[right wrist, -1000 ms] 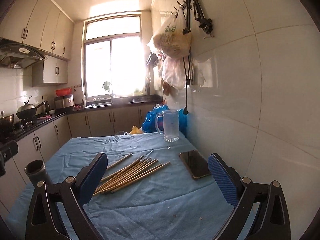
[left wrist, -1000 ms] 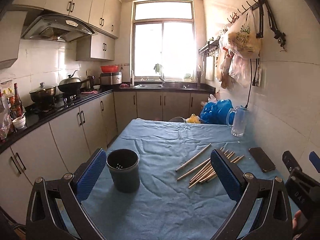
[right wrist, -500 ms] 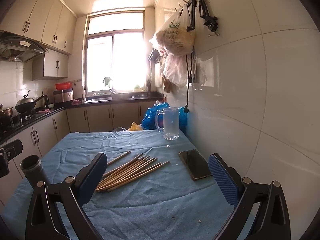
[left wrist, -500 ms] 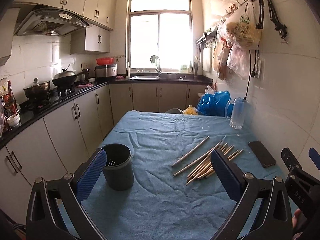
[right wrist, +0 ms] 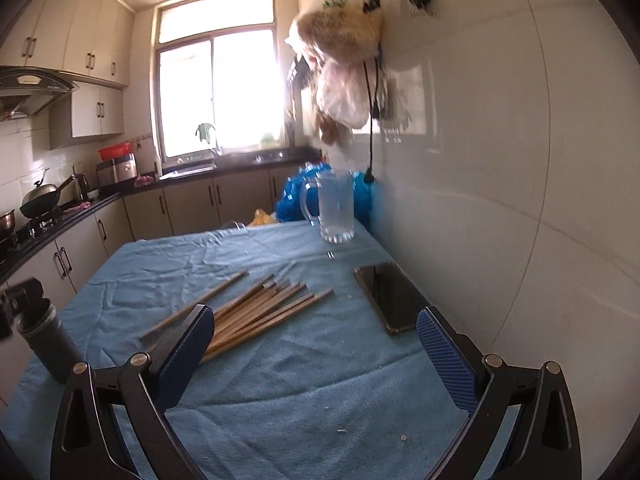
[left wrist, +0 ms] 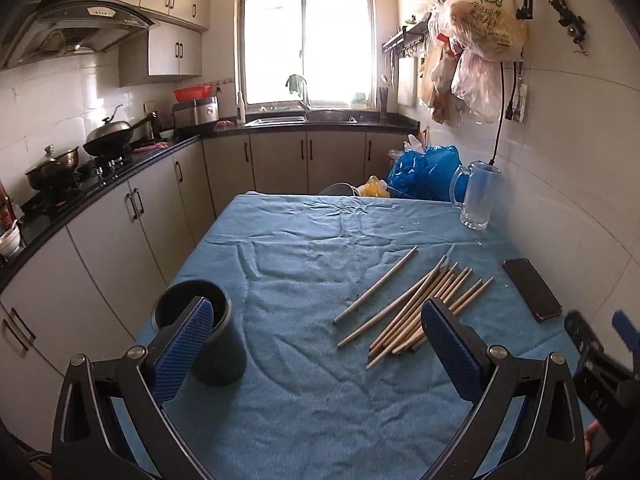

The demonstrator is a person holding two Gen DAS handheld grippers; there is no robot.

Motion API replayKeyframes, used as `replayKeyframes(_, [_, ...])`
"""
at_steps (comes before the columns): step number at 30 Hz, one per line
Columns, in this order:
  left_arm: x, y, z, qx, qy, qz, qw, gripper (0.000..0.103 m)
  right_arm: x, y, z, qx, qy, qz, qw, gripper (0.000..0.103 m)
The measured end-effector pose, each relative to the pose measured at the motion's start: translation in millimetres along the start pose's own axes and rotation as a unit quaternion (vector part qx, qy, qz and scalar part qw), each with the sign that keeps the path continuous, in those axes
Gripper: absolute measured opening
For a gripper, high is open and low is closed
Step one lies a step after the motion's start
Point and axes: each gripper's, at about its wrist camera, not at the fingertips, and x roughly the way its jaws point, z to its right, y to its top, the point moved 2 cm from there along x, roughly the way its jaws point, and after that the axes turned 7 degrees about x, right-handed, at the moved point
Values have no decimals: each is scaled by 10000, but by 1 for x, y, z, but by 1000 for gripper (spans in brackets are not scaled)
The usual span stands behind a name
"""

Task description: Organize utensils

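Note:
Several wooden chopsticks (left wrist: 420,300) lie in a loose pile on the blue tablecloth (left wrist: 320,400), with one stick (left wrist: 376,285) apart to the left. They also show in the right wrist view (right wrist: 256,310). A dark grey cylindrical holder (left wrist: 208,344) stands upright at the table's left edge, also seen in the right wrist view (right wrist: 46,342). My left gripper (left wrist: 318,344) is open and empty above the near table, its left pad in front of the holder. My right gripper (right wrist: 316,348) is open and empty, its left pad over the near ends of the chopsticks.
A black phone (left wrist: 532,290) lies by the right wall, also in the right wrist view (right wrist: 390,296). A glass mug (left wrist: 476,196) stands at the far right corner. Blue bags (left wrist: 424,172) sit behind the table. Kitchen cabinets (left wrist: 120,232) run along the left.
Both grippers have moved forward and lower toward the table. The holder and the chopsticks look nearer in both views. Nothing was picked up.

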Motion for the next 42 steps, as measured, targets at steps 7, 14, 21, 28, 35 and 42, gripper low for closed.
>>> replayKeyframes(7, [57,32,16,15,-196,-339,9992,103,33,-2,20,188,-45,-403,9990,103])
replayKeyframes(14, [141,42,46,-224,-591,-1171,9911,103,69,-8,39,422,-3,-864,9954,103])
replayKeyframes(21, [221,30,71,-92,-510,-1716,9838,84,92,-17,50,654,159,-1258,9898,103])
replayKeyframes(28, [260,21,69,267,-177,-1875,9817,80,125,-20,29,677,719,-1823,9783,103])
replayKeyframes(35, [277,13,74,342,-563,-2231,9726,52,165,-16,-4,467,1015,-2077,9718,103])
replayKeyframes(42, [273,7,71,479,-299,-2426,9685,1,211,-13,-38,-12,821,-2356,9684,99])
